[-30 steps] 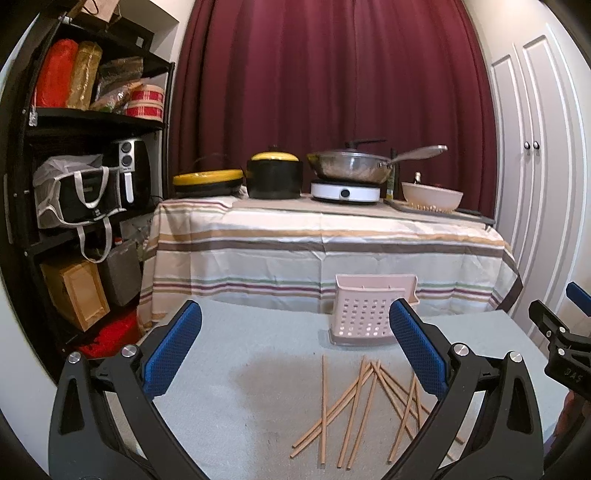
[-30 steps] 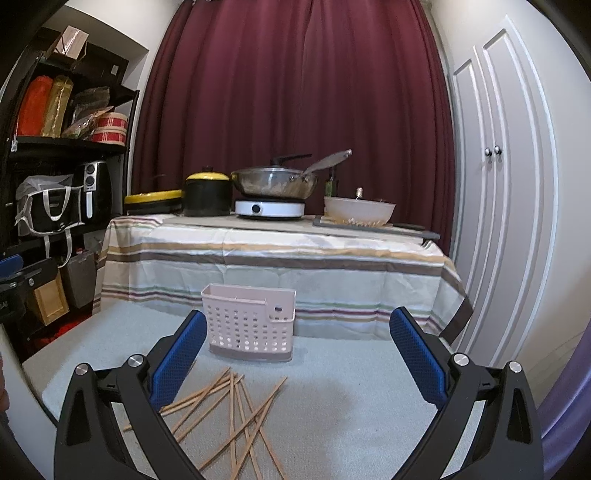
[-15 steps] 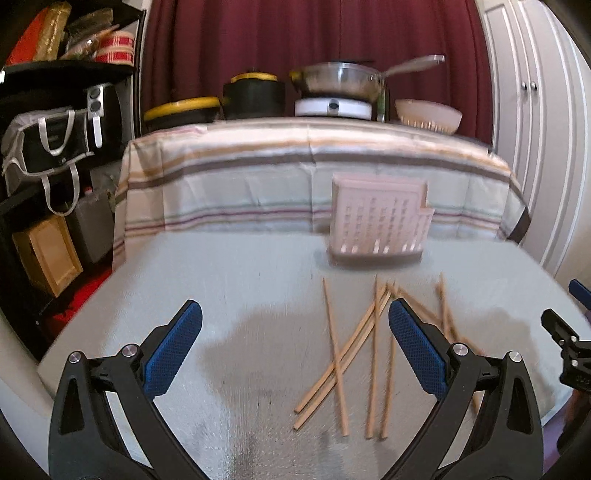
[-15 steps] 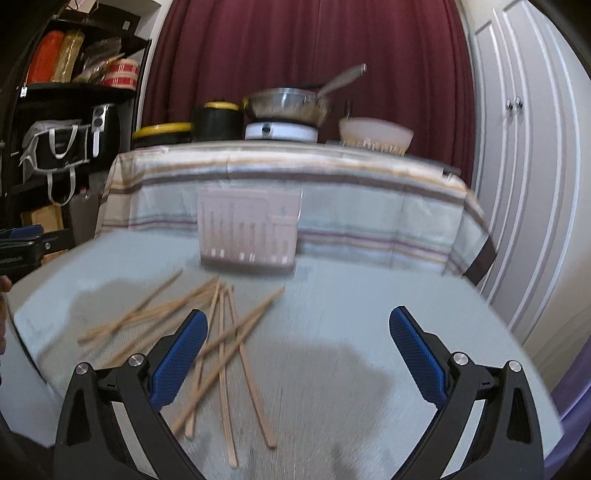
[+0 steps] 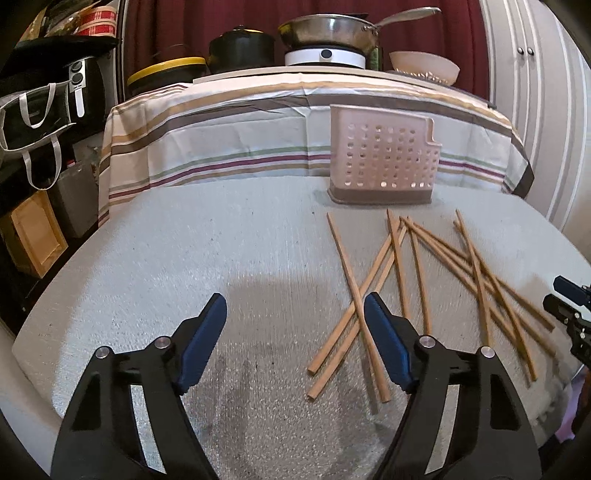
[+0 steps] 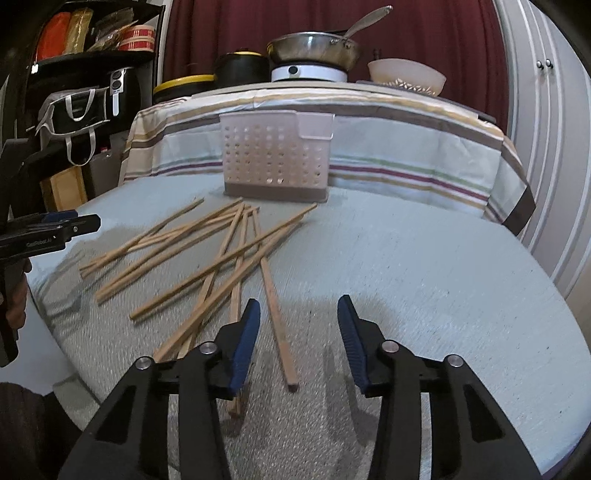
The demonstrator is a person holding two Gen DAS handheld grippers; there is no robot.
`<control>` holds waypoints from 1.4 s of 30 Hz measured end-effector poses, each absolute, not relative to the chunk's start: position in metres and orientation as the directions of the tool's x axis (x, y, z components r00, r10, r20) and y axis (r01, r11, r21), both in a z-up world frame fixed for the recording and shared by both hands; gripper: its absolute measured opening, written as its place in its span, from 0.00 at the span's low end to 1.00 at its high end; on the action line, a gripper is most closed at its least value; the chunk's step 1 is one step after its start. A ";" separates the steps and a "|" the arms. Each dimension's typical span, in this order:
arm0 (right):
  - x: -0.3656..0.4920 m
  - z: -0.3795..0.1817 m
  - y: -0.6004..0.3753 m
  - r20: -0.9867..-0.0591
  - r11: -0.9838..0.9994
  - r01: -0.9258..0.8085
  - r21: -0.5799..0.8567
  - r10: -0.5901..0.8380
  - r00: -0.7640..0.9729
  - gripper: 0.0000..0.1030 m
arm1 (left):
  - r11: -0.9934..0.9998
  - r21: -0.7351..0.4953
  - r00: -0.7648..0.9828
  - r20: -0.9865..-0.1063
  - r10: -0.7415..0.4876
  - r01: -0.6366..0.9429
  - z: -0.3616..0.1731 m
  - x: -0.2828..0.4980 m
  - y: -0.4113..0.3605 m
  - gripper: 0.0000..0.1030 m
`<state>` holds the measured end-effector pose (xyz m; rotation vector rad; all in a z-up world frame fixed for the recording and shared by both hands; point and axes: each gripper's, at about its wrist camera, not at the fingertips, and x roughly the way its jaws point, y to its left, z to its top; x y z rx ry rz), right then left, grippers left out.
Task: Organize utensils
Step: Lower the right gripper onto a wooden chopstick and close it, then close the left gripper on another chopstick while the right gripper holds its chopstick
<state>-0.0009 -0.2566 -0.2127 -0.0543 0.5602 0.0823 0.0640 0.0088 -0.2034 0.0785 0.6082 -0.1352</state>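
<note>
Several wooden chopsticks (image 5: 413, 273) lie scattered and crossed on the grey table (image 5: 236, 258); they also show in the right wrist view (image 6: 221, 254). A pale perforated utensil basket (image 5: 382, 158) stands upright behind them, also in the right wrist view (image 6: 275, 158). My left gripper (image 5: 295, 332) is open and empty, low over the table left of the pile, its right finger over two chopstick ends. My right gripper (image 6: 299, 332) is open and empty, with one chopstick (image 6: 275, 295) lying between its fingers.
A second table under a striped cloth (image 5: 295, 122) stands behind, with a pan (image 5: 325, 33), pots and a bowl (image 5: 424, 66). Dark shelves with bags (image 5: 40, 110) are at the left. White cupboard doors (image 5: 535, 92) are at the right.
Both grippers have tilted down and come lower and closer to the chopsticks. Both sets of fingers have narrowed but stay open.
</note>
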 end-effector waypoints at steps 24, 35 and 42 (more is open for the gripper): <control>0.000 -0.232 -0.257 -0.566 0.996 -0.085 -0.023 0.057 0.823 0.07 | 0.979 0.034 0.784 -0.605 -0.139 0.200 -0.224 0.059 0.010 0.58; -0.001 -0.232 -0.254 -0.565 0.996 -0.087 -0.027 0.057 0.823 0.07 | 0.970 0.004 0.784 -0.589 -0.194 0.244 -0.213 0.037 -0.008 0.50; -0.002 -0.232 -0.254 -0.563 0.996 -0.086 -0.020 0.060 0.824 0.07 | 0.965 0.064 0.775 -0.610 -0.164 0.254 -0.222 0.033 -0.026 0.33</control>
